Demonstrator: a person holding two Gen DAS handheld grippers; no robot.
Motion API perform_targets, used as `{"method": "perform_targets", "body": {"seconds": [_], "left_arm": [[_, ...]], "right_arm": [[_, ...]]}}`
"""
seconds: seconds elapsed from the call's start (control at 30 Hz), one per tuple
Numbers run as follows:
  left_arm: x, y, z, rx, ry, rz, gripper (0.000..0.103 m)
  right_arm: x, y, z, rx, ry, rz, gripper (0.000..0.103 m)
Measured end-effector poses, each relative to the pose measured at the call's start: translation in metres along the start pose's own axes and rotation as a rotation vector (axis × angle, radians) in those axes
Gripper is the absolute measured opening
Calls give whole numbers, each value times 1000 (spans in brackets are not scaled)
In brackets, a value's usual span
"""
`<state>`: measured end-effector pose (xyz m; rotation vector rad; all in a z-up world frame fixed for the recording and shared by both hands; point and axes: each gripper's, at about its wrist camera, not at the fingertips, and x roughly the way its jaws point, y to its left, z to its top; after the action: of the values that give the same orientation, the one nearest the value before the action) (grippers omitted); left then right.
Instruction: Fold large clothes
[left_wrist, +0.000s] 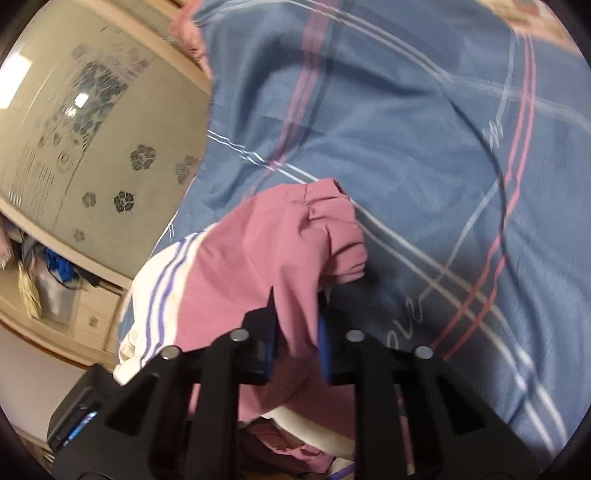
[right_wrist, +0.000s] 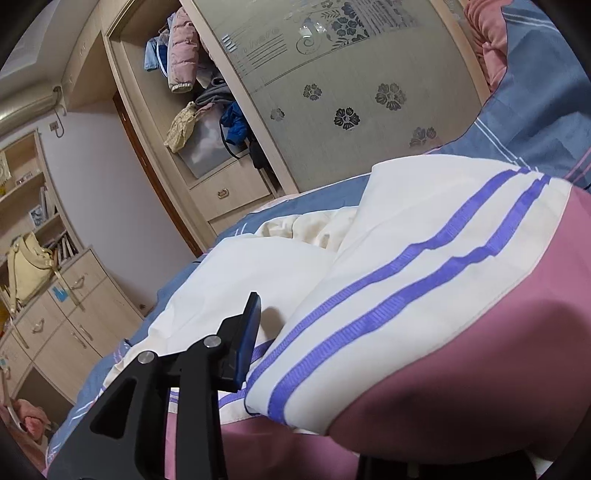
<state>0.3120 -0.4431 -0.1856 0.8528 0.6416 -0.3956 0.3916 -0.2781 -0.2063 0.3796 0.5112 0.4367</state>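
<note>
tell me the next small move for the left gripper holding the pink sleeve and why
Probably carry the sleeve across toward the white body of the jacket and lay it flat. The left gripper is clamped on the pink sleeve, whose bunched cuff hangs out over the blue bedcover, so it is not yet folded in.
</note>
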Motion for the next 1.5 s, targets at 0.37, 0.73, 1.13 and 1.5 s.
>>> {"method": "perform_targets", "body": {"seconds": [0.37, 0.73, 1.13, 1.5], "left_arm": [[-102, 144, -10, -412, -271, 13, 11], [-93, 296, -180, -920, -180, 245, 11], [41, 311, -342, -1332, -3, -195, 11], [32, 312, -349, -1291, 24, -139, 21]], "right_arm": [[-2, 11, -1, -48, -2, -16, 43], [1, 6, 0, -30, 8, 3, 43], [2, 20, -2, -132, 61, -32, 50], [-95, -1, 27, -52, -16, 11, 102]]}}
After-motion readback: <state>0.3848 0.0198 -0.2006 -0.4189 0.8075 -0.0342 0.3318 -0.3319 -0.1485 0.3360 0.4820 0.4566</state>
